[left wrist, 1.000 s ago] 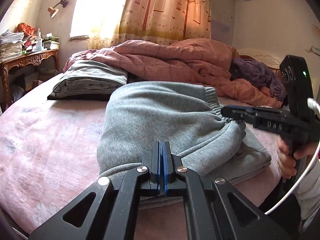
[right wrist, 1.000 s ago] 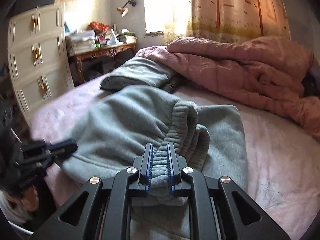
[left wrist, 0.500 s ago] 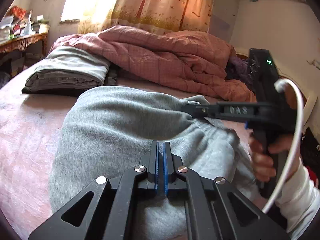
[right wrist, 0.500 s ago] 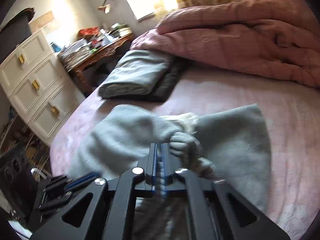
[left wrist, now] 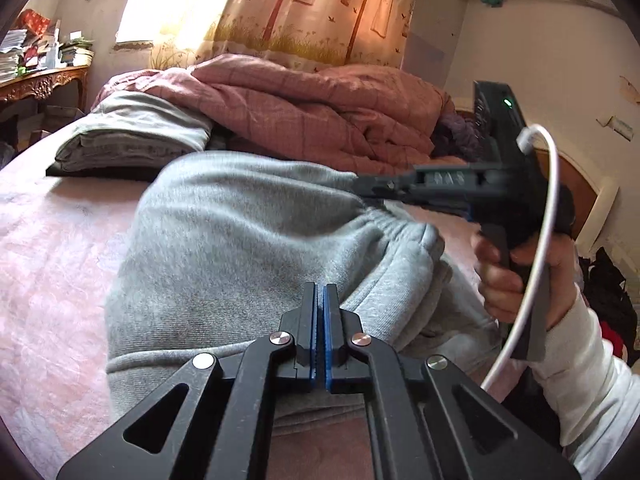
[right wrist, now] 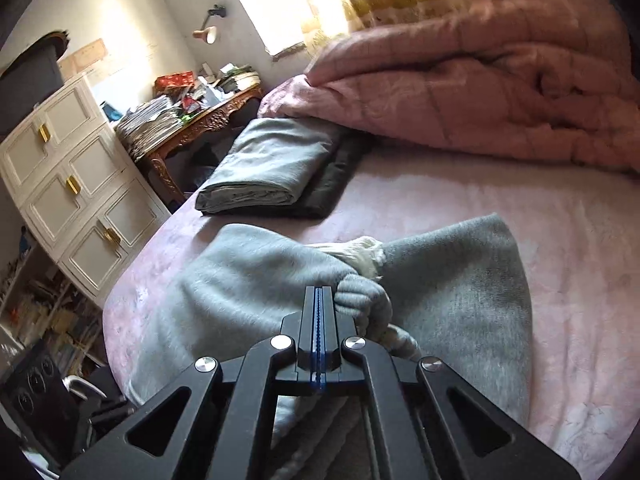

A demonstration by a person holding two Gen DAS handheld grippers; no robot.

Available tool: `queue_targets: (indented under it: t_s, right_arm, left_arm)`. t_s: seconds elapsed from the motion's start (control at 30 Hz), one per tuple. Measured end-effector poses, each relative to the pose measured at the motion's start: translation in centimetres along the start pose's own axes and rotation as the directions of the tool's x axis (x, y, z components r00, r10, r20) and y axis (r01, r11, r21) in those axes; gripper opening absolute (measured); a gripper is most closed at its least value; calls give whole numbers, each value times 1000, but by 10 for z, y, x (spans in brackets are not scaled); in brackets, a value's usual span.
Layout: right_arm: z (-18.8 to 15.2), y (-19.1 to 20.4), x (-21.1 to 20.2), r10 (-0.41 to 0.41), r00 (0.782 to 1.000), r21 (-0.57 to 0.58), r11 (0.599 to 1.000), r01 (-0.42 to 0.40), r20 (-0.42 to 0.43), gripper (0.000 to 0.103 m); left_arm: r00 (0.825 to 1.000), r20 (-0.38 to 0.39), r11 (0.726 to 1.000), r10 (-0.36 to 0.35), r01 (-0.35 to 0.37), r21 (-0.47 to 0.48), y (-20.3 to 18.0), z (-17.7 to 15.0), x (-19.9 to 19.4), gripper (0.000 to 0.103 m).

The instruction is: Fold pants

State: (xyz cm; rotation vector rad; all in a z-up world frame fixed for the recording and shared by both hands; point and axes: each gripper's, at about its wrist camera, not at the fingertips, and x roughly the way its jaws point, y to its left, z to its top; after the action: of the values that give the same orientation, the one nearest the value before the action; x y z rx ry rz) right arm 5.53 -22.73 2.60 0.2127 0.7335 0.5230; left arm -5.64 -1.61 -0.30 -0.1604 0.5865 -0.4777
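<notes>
Pants: the grey sweatpants (left wrist: 240, 248) are lying folded over on the pink bed sheet in front of you, near the bed's edge, with the ribbed waistband (right wrist: 362, 300) bunching up on top and a white drawstring end (right wrist: 366, 254) poking out just beyond it.
Bed: the pink sheet (right wrist: 500, 200) is carrying the pants in the foreground and everything else farther back.
Quilt: the crumpled pink quilt (left wrist: 320, 116) is piling up along the far side of the bed, under the tree-print curtain (left wrist: 320, 4).
Folded stack: a grey folded garment (right wrist: 272, 164) is sitting on a darker one, well apart from the pants and just beside the quilt.
Furniture: a white drawer cabinet (right wrist: 76, 184) and a carved wooden table (right wrist: 200, 124) stacked with papers are standing past the bed's left edge in the right wrist view.
Your right hand: your hand (left wrist: 516, 276) in a white sleeve is gripping the handle beside the waistband end of the pants.
Left gripper: your left gripper (left wrist: 320, 320) is hovering over the pants with its blue pads pressing together and no cloth between them.
Right gripper: your right gripper (right wrist: 319, 320) is staying fully closed too, its tips right beside the waistband, nothing pinched between the pads.
</notes>
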Motion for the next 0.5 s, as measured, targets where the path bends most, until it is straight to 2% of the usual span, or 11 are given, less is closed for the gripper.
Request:
queue_targets:
  t_s: [0.07, 0.13, 0.27, 0.33, 0.5]
  right_arm:
    - [-3, 15, -14, -28, 999, -60, 998, 30, 33, 0]
    - [-9, 28, -23, -60, 997, -103, 993, 64, 43, 0]
    - [-28, 51, -33, -16, 999, -176, 984, 23, 36, 0]
    - [-39, 59, -33, -32, 999, -212, 976, 37, 29, 0]
    - [-62, 56, -22, -60, 998, -230, 972, 51, -31, 0]
  left_arm:
    - [1000, 13, 1000, -9, 9, 21, -4, 8, -3, 0]
    - [999, 21, 999, 27, -28, 47, -7, 17, -3, 0]
    - [998, 2, 996, 66, -66, 57, -6, 34, 6, 0]
    - [997, -7, 995, 81, -80, 53, -3, 38, 11, 0]
    - [997, -49, 998, 55, -54, 20, 1, 34, 25, 0]
